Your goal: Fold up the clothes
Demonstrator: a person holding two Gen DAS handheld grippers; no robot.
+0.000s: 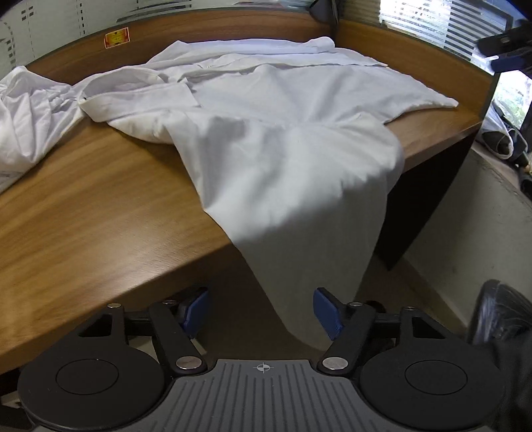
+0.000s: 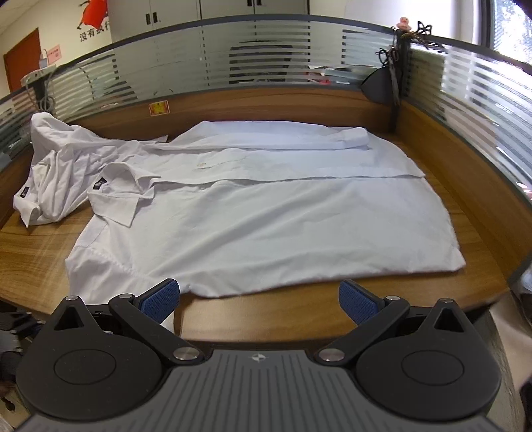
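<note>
Where left looks: sleeve [image 1: 299,212] overhanging desk [image 1: 99,206].

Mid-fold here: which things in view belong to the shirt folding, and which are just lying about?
Part of the job:
- spread shirt, its sleeve hanging over the desk edge
- crumpled shirt, probably next
- left gripper and right gripper, jaws open

Lying about:
- black mask on the partition
- red sticker
- duck figure

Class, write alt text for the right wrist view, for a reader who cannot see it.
A white shirt lies spread flat on a wooden desk, collar to the left, far sleeve folded across its body. The open right gripper hovers at the near desk edge, holding nothing; a second crumpled white shirt sits far left.
</note>
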